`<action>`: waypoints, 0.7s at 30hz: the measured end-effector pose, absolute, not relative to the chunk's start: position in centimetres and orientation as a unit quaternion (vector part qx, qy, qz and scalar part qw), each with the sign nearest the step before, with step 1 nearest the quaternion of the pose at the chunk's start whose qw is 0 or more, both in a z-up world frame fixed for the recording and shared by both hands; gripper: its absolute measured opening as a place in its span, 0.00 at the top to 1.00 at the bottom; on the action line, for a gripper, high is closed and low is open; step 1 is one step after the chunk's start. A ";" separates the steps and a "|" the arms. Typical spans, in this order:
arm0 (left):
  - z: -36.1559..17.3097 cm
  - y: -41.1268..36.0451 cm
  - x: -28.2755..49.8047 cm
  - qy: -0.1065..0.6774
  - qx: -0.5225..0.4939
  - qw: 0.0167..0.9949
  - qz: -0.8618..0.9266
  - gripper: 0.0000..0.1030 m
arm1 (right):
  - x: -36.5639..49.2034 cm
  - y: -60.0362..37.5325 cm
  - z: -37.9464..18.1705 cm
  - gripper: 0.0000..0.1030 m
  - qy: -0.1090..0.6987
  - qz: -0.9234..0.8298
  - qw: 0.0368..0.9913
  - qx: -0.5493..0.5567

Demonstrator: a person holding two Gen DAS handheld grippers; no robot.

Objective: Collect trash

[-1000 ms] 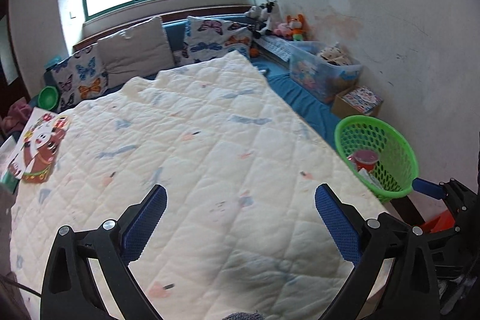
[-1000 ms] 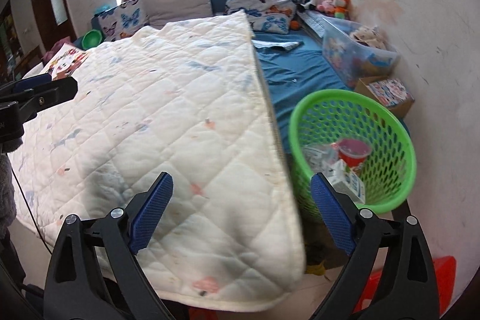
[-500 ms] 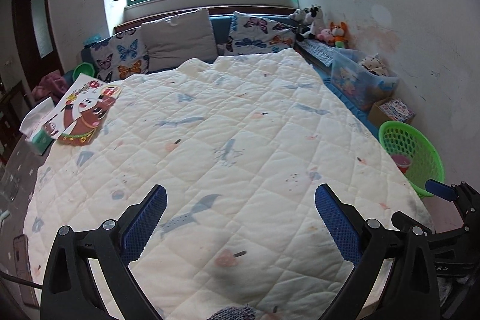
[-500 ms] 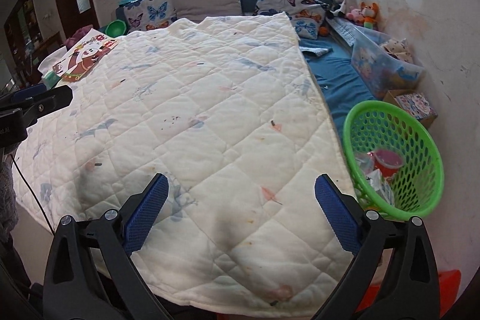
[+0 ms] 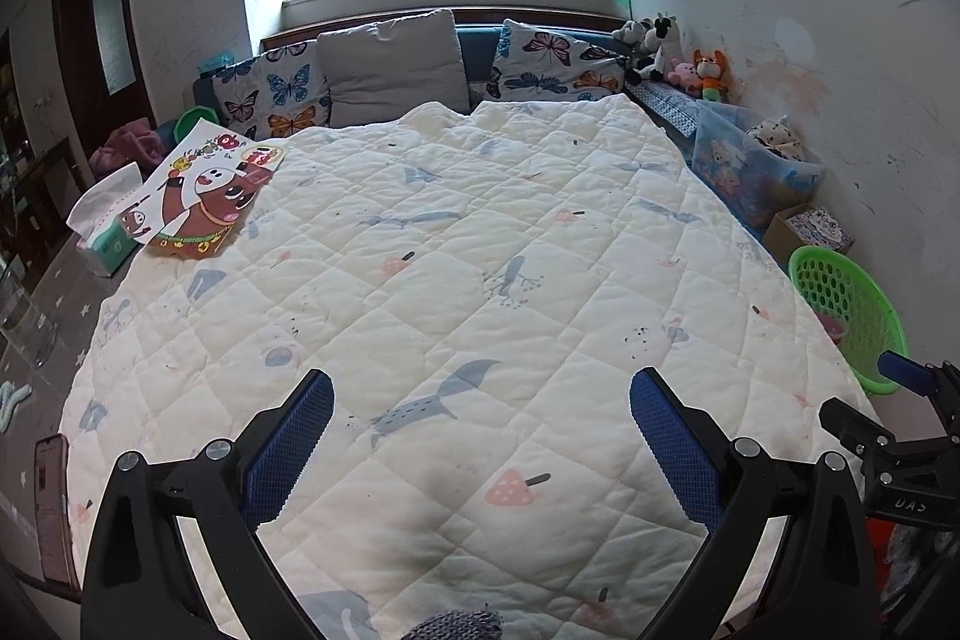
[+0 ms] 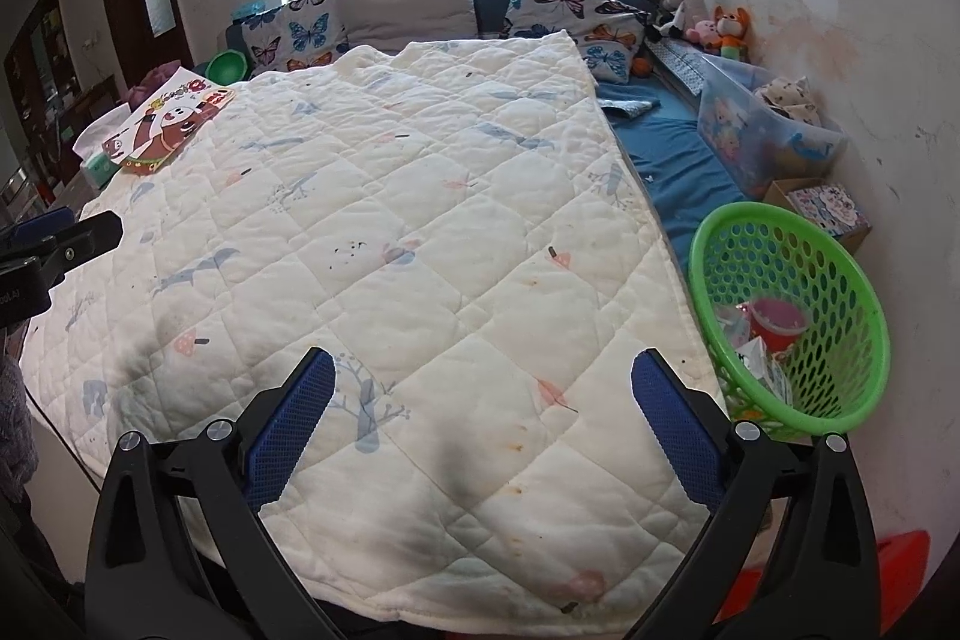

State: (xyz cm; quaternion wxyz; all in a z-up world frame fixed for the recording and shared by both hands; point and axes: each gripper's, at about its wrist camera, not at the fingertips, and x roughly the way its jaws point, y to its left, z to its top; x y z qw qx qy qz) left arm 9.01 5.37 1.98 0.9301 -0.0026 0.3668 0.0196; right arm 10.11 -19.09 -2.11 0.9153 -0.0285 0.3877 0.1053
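A green plastic basket [image 6: 792, 316] stands on the floor at the right of the bed, holding a red cup [image 6: 777, 322] and crumpled wrappers [image 6: 759, 364]. The left wrist view shows the basket [image 5: 852, 310] at the far right edge. My right gripper [image 6: 483, 370] hangs open over the near right corner of the white quilt [image 6: 390, 220], with nothing between its blue pads. My left gripper [image 5: 480, 388] is open too, over the near middle of the quilt [image 5: 480, 250], and holds nothing. No loose trash shows on the quilt.
A cartoon picture board [image 5: 210, 196] and a tissue pack [image 5: 108, 220] lie at the bed's left edge, and a phone [image 5: 51, 508] lies near left. Pillows [image 5: 390, 64] line the headboard. A clear toy bin [image 6: 762, 130] and a cardboard box [image 6: 828, 208] stand by the right wall.
Both views have swung left, away from the basket. The basket slid from the centre right to the right edge, and more of the quilt and the bed's left side came into view. Both grippers stayed open.
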 end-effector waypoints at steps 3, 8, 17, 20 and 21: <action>1.8 5.8 8.8 0.366 -0.003 0.930 0.028 0.07 | 10.0 -19.1 -2.1 0.04 0.387 0.103 0.916 -0.026; 1.5 6.4 8.5 0.366 -0.009 0.930 0.037 0.07 | 9.9 -19.1 -2.1 0.04 0.385 0.098 0.917 -0.023; 1.5 6.2 8.1 0.359 -0.002 0.932 0.042 0.07 | 9.6 -19.2 -2.0 0.04 0.380 0.094 0.920 -0.025; 1.4 6.0 7.9 0.361 0.000 0.932 0.043 0.07 | 9.4 -19.3 -2.0 0.04 0.380 0.092 0.920 -0.022; 1.4 5.9 7.9 0.361 0.001 0.932 0.044 0.07 | 9.4 -19.3 -2.0 0.04 0.380 0.092 0.920 -0.021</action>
